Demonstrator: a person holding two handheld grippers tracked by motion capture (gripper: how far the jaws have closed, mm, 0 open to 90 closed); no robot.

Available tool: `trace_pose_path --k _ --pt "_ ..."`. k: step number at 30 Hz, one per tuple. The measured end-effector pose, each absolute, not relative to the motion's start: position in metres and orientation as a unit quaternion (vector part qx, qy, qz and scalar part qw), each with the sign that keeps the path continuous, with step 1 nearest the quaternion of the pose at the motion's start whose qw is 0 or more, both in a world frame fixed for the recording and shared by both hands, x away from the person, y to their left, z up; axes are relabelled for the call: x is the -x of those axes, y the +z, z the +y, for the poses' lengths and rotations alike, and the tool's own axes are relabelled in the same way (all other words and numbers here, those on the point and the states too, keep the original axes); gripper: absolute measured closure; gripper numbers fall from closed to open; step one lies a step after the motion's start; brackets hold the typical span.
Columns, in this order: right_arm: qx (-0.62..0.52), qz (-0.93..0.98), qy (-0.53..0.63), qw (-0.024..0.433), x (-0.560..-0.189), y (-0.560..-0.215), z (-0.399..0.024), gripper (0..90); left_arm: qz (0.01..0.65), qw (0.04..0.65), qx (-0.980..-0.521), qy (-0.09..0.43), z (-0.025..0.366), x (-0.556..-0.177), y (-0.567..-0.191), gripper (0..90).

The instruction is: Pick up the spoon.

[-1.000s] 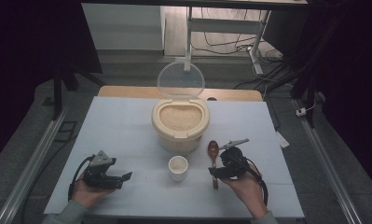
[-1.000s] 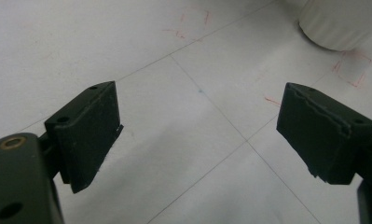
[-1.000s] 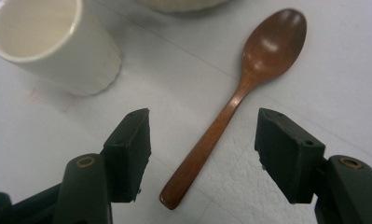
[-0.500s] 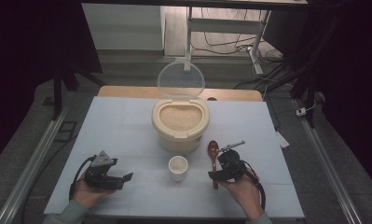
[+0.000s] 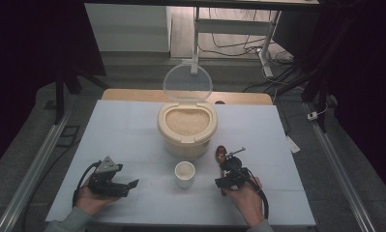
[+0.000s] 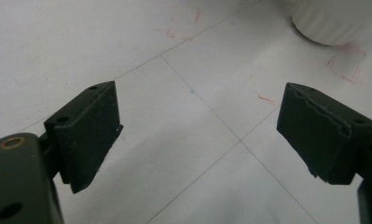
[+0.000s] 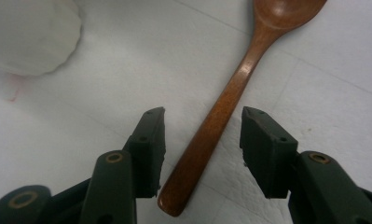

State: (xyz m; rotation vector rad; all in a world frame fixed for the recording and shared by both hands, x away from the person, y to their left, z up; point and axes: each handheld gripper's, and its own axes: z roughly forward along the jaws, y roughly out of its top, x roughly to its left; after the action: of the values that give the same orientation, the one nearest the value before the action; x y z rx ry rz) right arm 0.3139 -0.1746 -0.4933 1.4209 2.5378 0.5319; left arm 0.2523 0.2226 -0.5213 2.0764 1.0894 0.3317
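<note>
White tabletop [image 5: 132,125] fills the middle of the high view, where the right gripper [image 7: 203,140], low and right of centre, has just been closing its jaws around the handle end of the wooden spoon [image 7: 230,98] without yet pressing it. Left gripper [image 6: 197,135], at lower left, stands spread over bare table. Between them sits a small white cup [image 5: 185,173], below the open rice container [image 5: 186,128].
</note>
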Motion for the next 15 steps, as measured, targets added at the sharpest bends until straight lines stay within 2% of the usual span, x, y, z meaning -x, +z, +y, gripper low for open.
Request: trace_pose_path --k 15 --pt "-0.497 0.844 0.162 0.120 -0.3165 -0.5010 -0.1689 64.7 0.426 0.374 -0.813 0.130 0.2229 -0.2528 -0.5223 13.0"
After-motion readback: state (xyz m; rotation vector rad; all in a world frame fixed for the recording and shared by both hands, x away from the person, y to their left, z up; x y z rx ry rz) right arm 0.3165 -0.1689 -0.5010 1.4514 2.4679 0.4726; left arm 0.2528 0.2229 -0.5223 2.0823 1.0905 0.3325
